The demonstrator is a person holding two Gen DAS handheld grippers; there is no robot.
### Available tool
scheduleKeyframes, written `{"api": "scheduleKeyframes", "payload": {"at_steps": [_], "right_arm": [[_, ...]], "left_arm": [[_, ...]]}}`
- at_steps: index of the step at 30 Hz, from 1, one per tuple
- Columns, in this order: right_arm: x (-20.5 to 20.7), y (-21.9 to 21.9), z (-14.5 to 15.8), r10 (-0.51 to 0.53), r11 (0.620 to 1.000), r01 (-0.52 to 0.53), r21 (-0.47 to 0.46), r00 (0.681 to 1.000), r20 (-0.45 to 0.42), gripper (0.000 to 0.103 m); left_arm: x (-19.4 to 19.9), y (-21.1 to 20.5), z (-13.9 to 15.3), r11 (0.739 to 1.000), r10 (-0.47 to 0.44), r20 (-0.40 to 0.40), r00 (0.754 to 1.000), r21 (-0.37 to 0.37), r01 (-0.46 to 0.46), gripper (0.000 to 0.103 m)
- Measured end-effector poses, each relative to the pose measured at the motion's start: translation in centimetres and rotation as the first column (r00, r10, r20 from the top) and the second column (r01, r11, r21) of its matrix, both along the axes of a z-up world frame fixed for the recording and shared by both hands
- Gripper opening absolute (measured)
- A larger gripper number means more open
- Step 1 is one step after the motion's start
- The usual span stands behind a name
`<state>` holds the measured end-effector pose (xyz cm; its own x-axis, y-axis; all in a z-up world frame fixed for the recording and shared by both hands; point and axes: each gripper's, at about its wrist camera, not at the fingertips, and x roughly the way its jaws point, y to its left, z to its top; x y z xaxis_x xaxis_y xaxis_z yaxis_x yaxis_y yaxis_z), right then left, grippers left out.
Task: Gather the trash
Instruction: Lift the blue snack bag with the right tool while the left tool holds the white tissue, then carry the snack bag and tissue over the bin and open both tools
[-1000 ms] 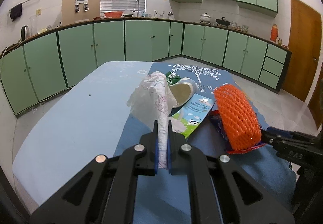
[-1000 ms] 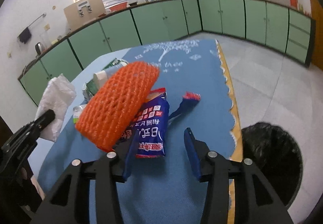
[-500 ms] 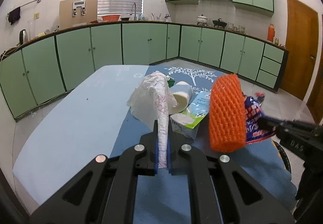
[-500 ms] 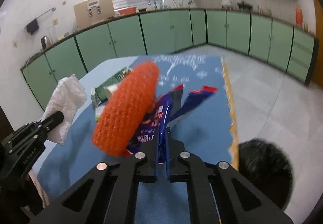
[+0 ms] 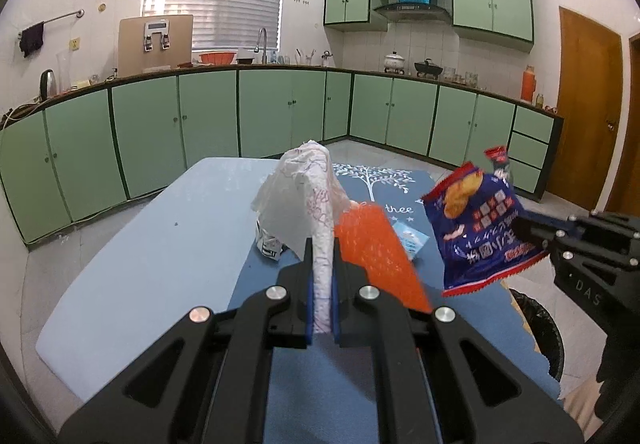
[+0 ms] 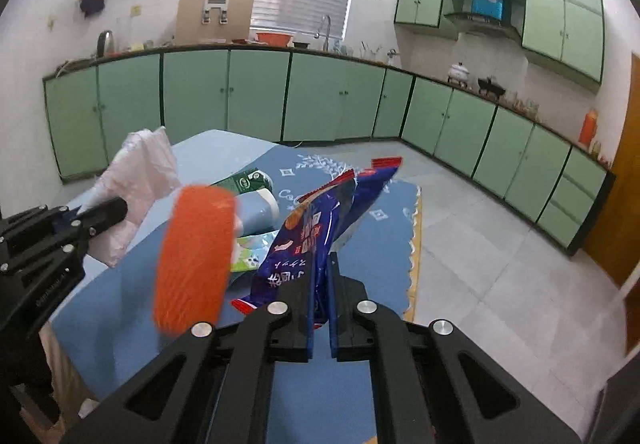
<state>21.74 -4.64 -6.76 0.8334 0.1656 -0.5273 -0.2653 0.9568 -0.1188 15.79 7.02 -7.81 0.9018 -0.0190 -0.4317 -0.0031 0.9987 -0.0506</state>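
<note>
The left gripper [image 5: 322, 276] pinches a white tissue [image 5: 298, 196] above the table [image 5: 160, 252], its jaws closed on it. To its right, the right gripper [image 6: 320, 284] clamps a blue snack bag [image 6: 316, 228] in open air beyond the mat's [image 6: 384, 228] scalloped edge, a blurred orange net [image 6: 194, 256] just left of it and a black bin [image 5: 538, 328] below.

Both grippers matte black plastic w/ cut-out arms, silver round screws, blue pads inside the fingers; left gripper [image 5: 322, 264], right gripper [image 6: 320, 284]; white lettering on sides.
</note>
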Motion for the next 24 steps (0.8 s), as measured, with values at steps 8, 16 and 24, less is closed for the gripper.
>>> {"api": "scheduleKeyframes", "payload": {"at_steps": [8, 16, 24], "right_arm": [[-1.0, -3.5, 1.0, -0.049, 0.992, 0.048, 0.118, 0.999, 0.007, 0.005], [-2.6, -8.4, 0.7, -0.171, 0.977, 0.169, 0.133, 0.985, 0.004, 0.005], [-4.8, -15.4, -0.5, -0.313, 0.941, 0.314, 0.127, 0.949, -0.024, 0.005]], "left_arm": [[-0.5, -1.9, 0.6, 0.999, -0.049, 0.012, 0.999, -0.012, 0.049, 0.005], [-0.9, -7.7, 0.8, 0.979, -0.201, 0.013, 0.98, -0.03, 0.201, 0.005], [-0.7, -15.8, -0.4, 0.928, -0.369, -0.003, 0.929, -0.051, 0.368, 0.005]]}}
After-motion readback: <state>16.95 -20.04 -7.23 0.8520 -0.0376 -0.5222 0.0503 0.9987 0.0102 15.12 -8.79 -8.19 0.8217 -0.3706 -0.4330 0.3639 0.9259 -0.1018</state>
